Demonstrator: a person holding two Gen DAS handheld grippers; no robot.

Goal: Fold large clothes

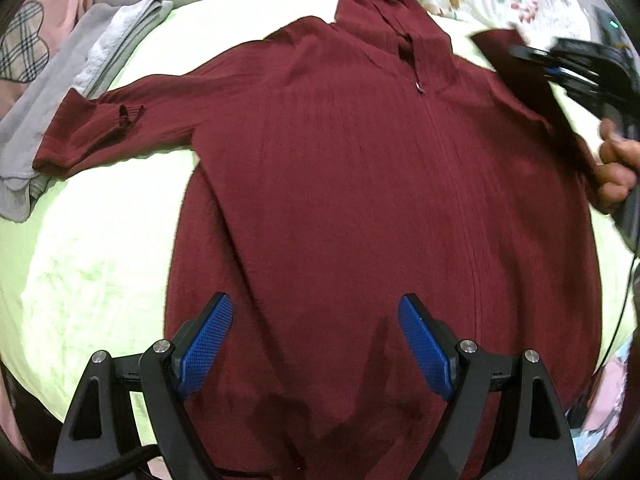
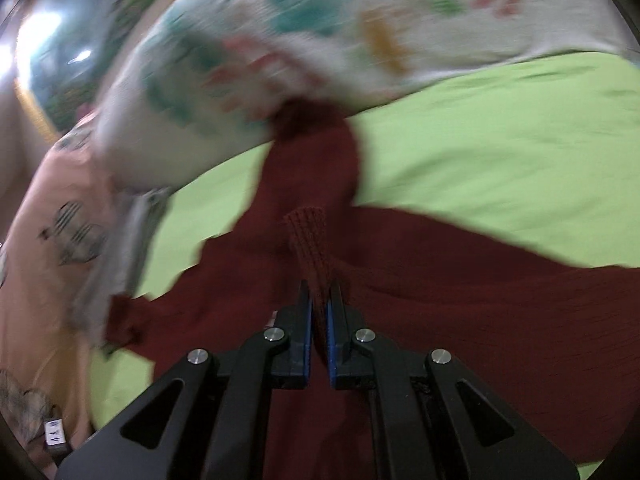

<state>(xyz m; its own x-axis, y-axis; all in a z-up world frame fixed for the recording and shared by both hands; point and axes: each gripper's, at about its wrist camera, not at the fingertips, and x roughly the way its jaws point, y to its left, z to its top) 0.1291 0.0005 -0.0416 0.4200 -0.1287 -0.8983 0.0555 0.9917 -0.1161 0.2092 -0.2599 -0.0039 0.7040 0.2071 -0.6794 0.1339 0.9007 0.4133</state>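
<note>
Red sweater (image 1: 360, 184) flat on the green bed sheet (image 1: 88, 248).
My left gripper (image 1: 316, 344) hangs wide apart at 6 o'clock — my right gripper (image 2: 319, 312) pinches what looks like a sleeve cuff (image 2: 308, 236).

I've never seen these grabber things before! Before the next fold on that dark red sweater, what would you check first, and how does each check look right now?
1. Right gripper shut on the sweater's right sleeve cuff: ok.
2. Left gripper open above the hem: ok.
3. Maroon sweater body flat on the green sheet: ok.
4. Left sleeve straight: not ok, doubled back.
5. Grey clothes clear of that sleeve: not ok, touching.
</note>
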